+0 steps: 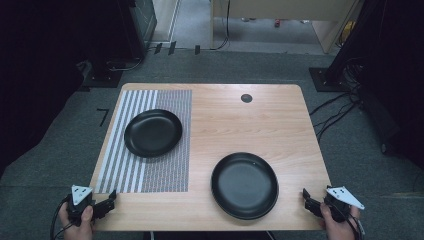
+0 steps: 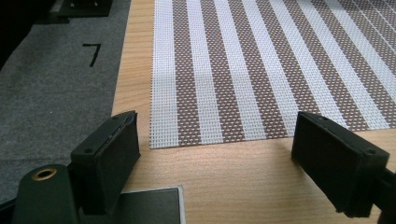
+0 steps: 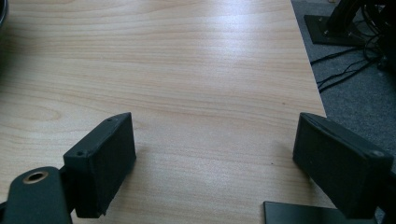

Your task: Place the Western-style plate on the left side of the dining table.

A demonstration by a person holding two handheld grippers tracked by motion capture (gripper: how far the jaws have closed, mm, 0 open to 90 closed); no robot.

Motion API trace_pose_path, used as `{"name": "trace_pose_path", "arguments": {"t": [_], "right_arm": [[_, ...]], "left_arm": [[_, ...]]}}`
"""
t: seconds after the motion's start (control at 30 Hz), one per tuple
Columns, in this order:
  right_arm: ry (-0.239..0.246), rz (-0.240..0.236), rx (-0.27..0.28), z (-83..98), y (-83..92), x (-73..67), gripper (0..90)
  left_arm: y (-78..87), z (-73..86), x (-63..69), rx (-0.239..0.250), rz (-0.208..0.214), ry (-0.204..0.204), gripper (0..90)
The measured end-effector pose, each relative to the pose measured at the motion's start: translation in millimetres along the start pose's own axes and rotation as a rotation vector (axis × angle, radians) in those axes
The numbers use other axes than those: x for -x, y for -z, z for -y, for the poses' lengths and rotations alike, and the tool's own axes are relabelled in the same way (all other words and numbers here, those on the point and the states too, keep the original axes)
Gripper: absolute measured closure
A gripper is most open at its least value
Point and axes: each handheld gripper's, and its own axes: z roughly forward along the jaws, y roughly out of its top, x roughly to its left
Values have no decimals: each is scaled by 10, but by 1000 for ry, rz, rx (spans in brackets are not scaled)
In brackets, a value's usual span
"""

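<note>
Lower right of the high view sits one black plate (image 1: 244,185) on bare wood, close to the table's near edge and just inward of the right gripper (image 1: 309,199), which looks to be the nearer tool for it. Its twin, the second black plate (image 1: 153,132), rests up and to the left on the striped placemat (image 1: 165,175), so I'd judge the bare-wood plate is the one waiting to be dealt with, perhaps bound for the mat as well. Both tools hang back at the bottom corners of the frame, each in a hand, touching nothing. Over in the right gripper view the jaws stand wide apart with plain tabletop (image 3: 187,70) between them and just a dark sliver of plate at the upper left edge. Left gripper view shows the same story: left gripper (image 2: 215,154) jaws spread, empty, aimed at the near corner of the mat, grey floor off to the left. Looks like a ready stance, both pairs of tongs opened for a rim grab.
</note>
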Motion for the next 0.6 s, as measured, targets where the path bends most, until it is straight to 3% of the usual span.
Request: {"name": "trace_pose_path", "arguments": {"t": [0.6], "right_arm": [[-6,8,-4,-1,-3,-4,102]], "left_arm": [[0,7,4,5,-2,1,142]]}}
